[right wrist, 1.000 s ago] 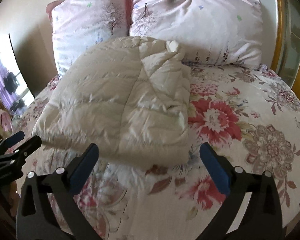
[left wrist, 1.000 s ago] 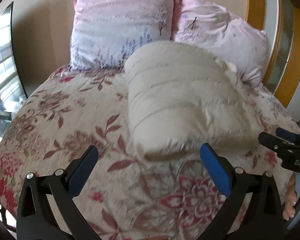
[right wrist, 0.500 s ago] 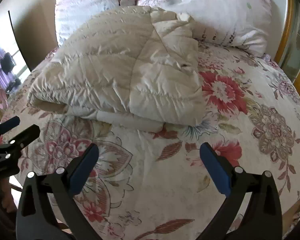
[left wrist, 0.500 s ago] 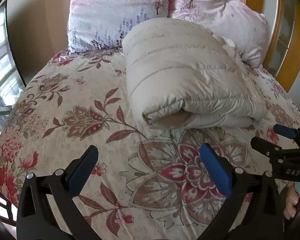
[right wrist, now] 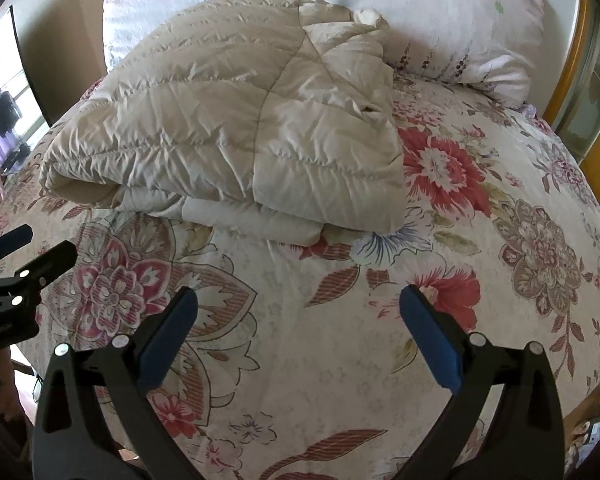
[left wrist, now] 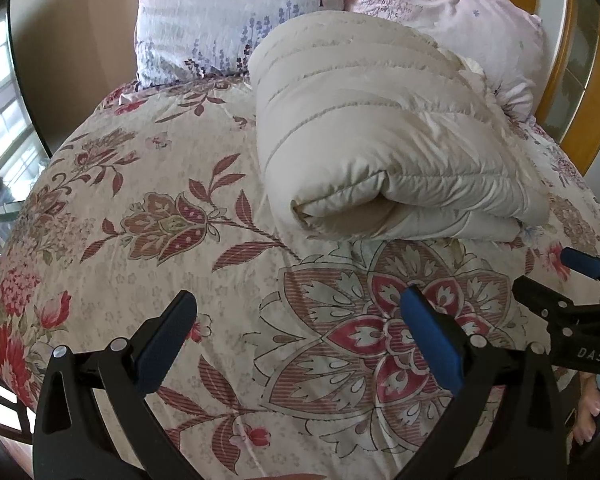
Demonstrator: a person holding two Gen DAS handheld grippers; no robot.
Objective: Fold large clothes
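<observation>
**Grippers back off a folded coat**

Both grippers have drawn back toward the foot of the bed over the past second, leaving bare floral bedspread (left wrist: 172, 184) in front of them. The left gripper (left wrist: 298, 336) and right gripper (right wrist: 298, 334) hang spread wide, holding nothing. Beyond them the cream quilted coat (right wrist: 236, 120) lies folded mid-bed, puffy, glossy and ribbed with stitching, its far end against two pink pillows (left wrist: 240, 16). The risk, by appearance: the slippery, springy padding could push the fold open, its loose lower layer already poking out.
</observation>
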